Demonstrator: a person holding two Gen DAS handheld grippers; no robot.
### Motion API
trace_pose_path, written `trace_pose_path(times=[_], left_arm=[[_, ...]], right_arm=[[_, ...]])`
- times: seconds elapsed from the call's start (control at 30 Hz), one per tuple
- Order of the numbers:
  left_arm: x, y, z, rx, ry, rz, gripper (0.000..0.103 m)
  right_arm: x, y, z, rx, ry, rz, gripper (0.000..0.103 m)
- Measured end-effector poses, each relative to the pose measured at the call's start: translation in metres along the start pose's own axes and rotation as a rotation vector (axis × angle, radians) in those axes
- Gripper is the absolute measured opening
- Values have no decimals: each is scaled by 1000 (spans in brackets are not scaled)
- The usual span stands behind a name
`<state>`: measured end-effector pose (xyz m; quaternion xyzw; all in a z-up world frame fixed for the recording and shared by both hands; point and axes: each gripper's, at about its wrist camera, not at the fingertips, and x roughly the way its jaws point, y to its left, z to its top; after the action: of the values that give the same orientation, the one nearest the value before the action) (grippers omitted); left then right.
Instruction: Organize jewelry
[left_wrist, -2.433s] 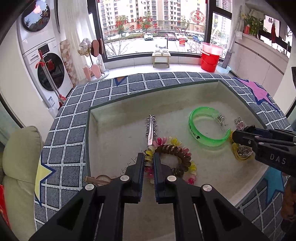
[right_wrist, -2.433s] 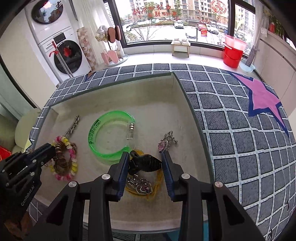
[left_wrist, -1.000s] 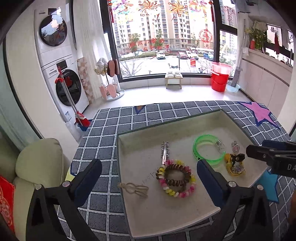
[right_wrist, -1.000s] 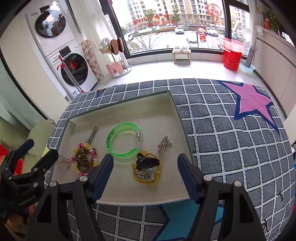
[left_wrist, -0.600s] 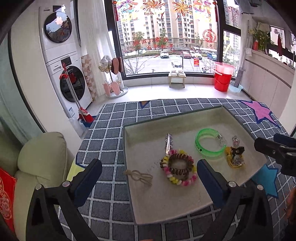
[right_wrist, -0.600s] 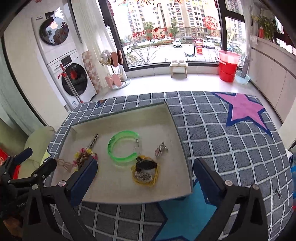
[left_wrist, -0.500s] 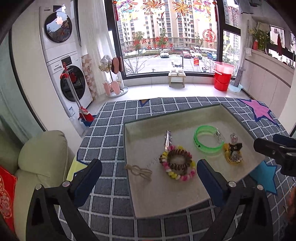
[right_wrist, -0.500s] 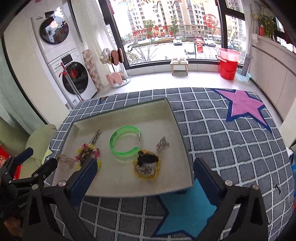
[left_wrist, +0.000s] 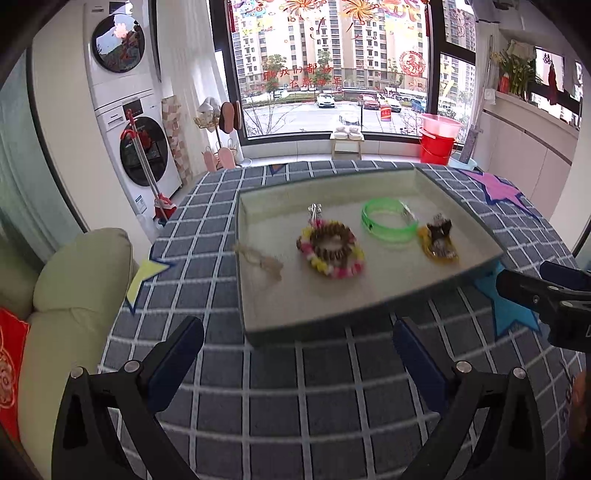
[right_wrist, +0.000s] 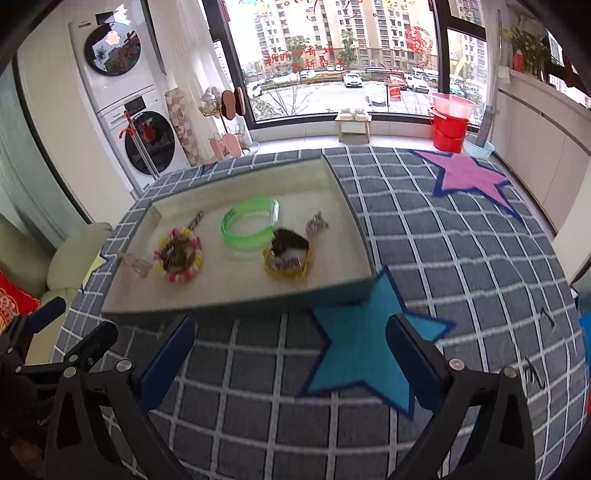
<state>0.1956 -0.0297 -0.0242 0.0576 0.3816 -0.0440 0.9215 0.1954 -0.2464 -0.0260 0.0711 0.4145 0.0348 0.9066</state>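
Green bangle (left_wrist: 388, 225), beaded bracelet (left_wrist: 330, 249), perhaps a hairclip (left_wrist: 439, 227), in tray (left_wrist: 258, 325).

The left gripper (left_wrist: 297, 360) is hovering with its 2 fingers spread wide, nothing sitting between them. Its blue-padded fingertips (left_wrist: 177, 349) are pointing forward and slightly down. The right gripper (right_wrist: 291, 363) is hovering likewise, its 2 fingers parted wide and gripping nothing, with the blue pads (right_wrist: 415, 363) facing inward across the gap. Each gripper is showing at the edge of the other's camera: the right one at the right side of the left wrist view, the left one at the lower left of the right wrist view.
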Motion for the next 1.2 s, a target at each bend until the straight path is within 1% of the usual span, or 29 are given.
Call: trace_pose_path(times=[0.13,0.37,0.5,0.77,1.2], left_arm=[[-12,-3,-14,-6,-13,13,103],[-33,-4,-28,-60,-72,35,103],[-41,-7,-31,-60,-105,62,103],[-48,0,-38,-115,-108,66,103],[-53,1,-42,-134,-112,75,103]], right_arm=[[-9,-1,-14,-3,-12,-12,103],[-32,11,-30,-60,-100,-46,103],[-40,17,-33,-88,-137,-55,103],[-56,20,-40,-112,-199,-62,103],[-59,23,-45,-123,-207,-39,103]])
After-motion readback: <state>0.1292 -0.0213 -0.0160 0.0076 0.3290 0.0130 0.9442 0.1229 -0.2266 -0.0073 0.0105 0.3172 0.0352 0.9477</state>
